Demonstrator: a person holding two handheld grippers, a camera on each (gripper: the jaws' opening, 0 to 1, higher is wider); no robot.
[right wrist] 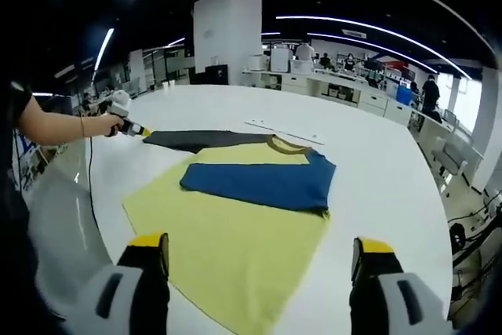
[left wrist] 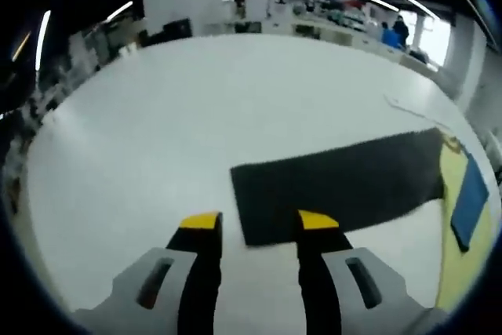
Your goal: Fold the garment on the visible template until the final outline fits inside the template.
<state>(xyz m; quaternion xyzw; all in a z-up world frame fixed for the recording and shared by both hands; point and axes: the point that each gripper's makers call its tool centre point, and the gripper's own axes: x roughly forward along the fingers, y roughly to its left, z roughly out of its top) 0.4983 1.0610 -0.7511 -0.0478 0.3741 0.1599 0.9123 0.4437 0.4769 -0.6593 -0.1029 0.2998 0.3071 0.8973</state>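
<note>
A yellow garment (right wrist: 235, 233) lies flat on the white table (right wrist: 369, 170), collar (right wrist: 290, 144) at the far side. A blue part (right wrist: 259, 182) lies across its upper half. From under it a dark grey strip (right wrist: 188, 140) runs out to the left; I cannot tell whether this is a sleeve or the template. In the left gripper view the grey strip (left wrist: 345, 186) stretches right to the yellow and blue cloth (left wrist: 469, 202). My left gripper (left wrist: 259, 221) is open over the strip's near corner, nothing pinched. A hand holds that left gripper (right wrist: 135, 128) at the strip's end. My right gripper (right wrist: 259, 245) stands wide open over the garment's near hem.
A thin pale line (right wrist: 274, 129) lies on the table beyond the collar. The person's arm (right wrist: 55, 127) reaches in from the left. The table's edge (right wrist: 63, 217) curves close at the left. Benches and people stand far behind (right wrist: 345, 76).
</note>
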